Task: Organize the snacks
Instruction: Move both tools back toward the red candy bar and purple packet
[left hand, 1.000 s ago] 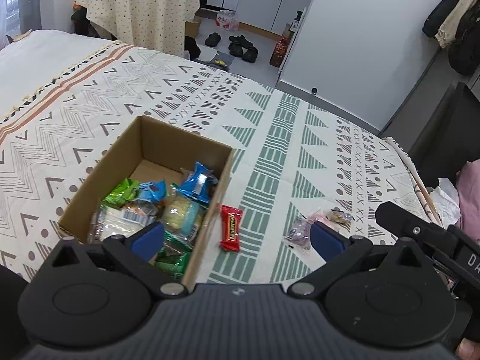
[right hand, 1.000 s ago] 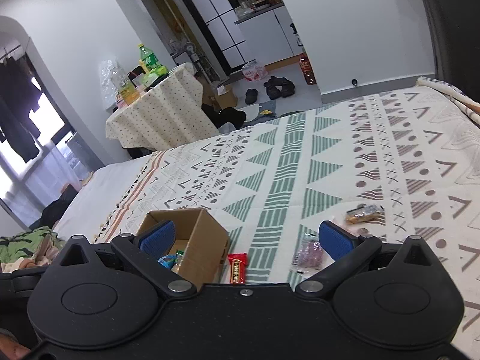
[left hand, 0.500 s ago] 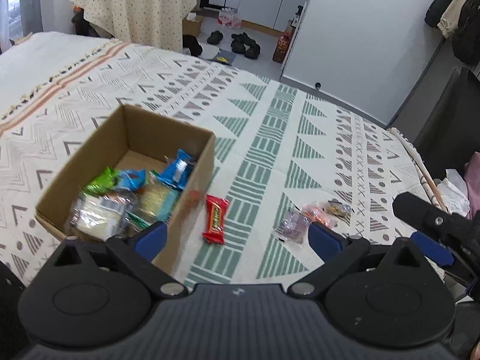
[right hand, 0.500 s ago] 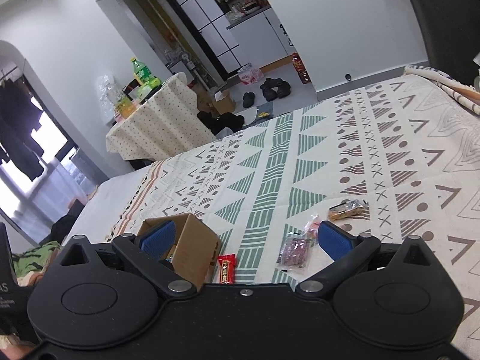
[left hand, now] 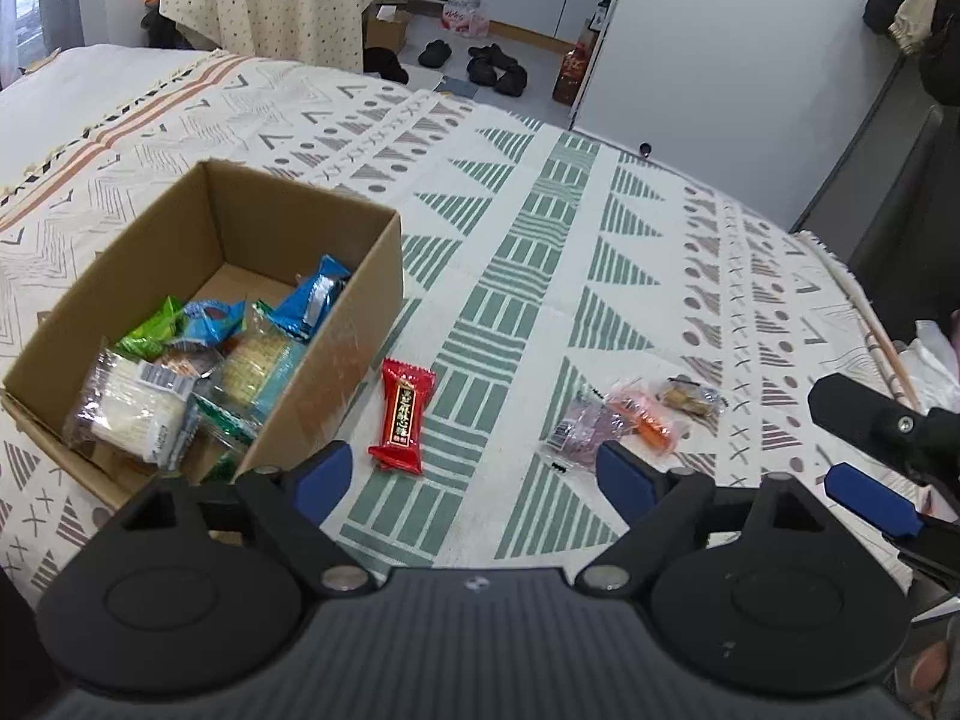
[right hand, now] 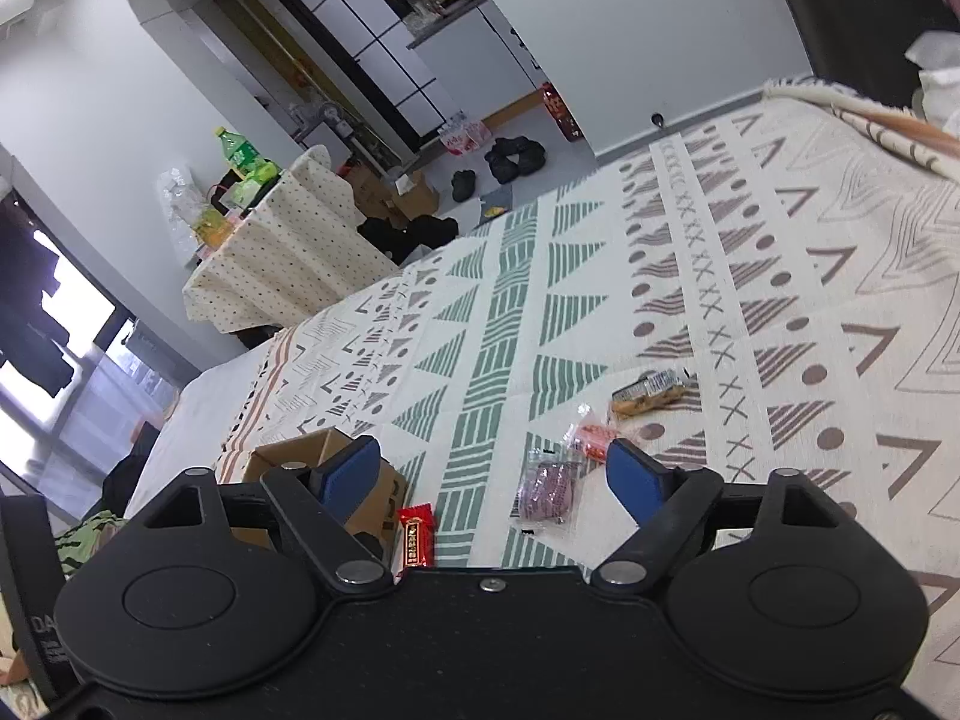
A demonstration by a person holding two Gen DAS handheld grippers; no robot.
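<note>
While both grippers' jaws have just been narrowing with nothing between them, the left gripper (left hand: 471, 474) should straddle the red candy bar (left hand: 404, 416) just right of the cardboard box (left hand: 336, 360), pinching its long edges; the right gripper (right hand: 492, 477) takes the purple packet (right hand: 549, 489) farther right.

Left gripper (left hand: 474, 474), right gripper (right hand: 495, 477): jaws just closing partway, nothing between
</note>
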